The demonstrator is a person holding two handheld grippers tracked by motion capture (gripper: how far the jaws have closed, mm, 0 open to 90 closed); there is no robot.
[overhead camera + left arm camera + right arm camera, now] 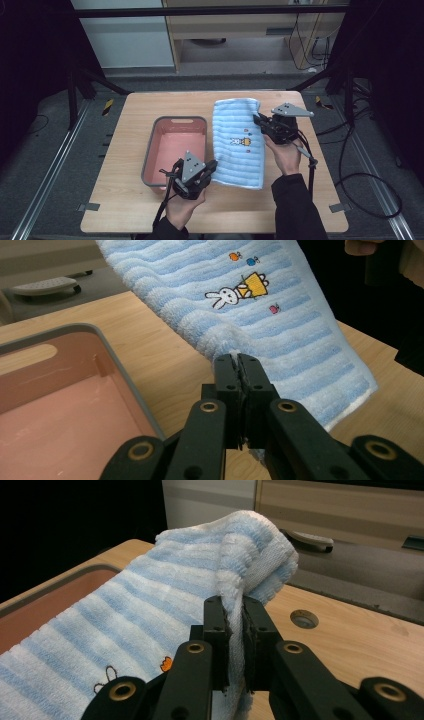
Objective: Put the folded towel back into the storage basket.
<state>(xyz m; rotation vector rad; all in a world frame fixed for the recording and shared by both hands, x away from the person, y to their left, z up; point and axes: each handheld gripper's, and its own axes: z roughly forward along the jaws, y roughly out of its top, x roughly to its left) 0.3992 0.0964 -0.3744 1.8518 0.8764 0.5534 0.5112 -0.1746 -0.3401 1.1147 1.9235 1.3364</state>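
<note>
Both grippers are clamping the striped towel [237,142], left gripper [211,168] near edge, right gripper [258,120] far; it is running lengthwise away from the person

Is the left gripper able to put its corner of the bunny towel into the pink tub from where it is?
Probably yes. The left gripper, shut on the towel, sits right beside the pink tub, whose open top has nothing across it. The right gripper grips the far edge, though.
</note>
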